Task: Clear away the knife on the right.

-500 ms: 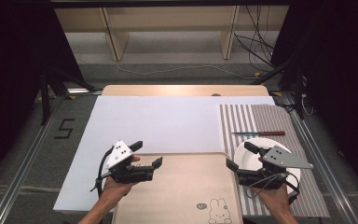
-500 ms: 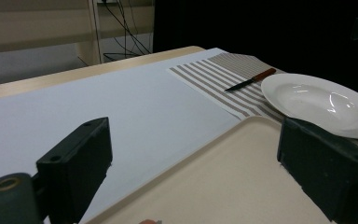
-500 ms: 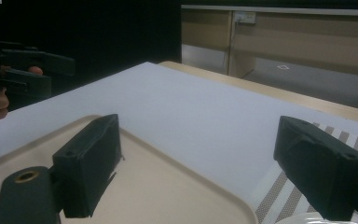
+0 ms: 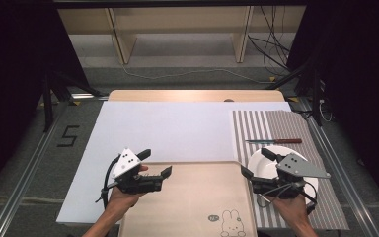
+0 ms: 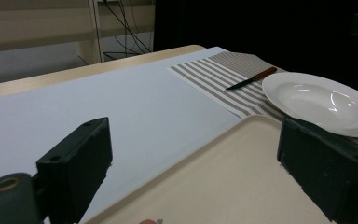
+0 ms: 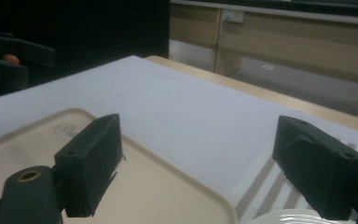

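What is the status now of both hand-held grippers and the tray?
Left hand-held gripper open, over tray's left edge. Right hand-held gripper open, at tray's right edge, above white plate. Beige tray flat on table, not gripped. Nothing in the way.

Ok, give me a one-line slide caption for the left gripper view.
Open left tongs over the beige tray, white plate and knife on the striped mat beyond.

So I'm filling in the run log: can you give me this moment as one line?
left gripper: open, over beige plastic tray | right gripper: open, above tray's right edge beside white round plate | nothing held
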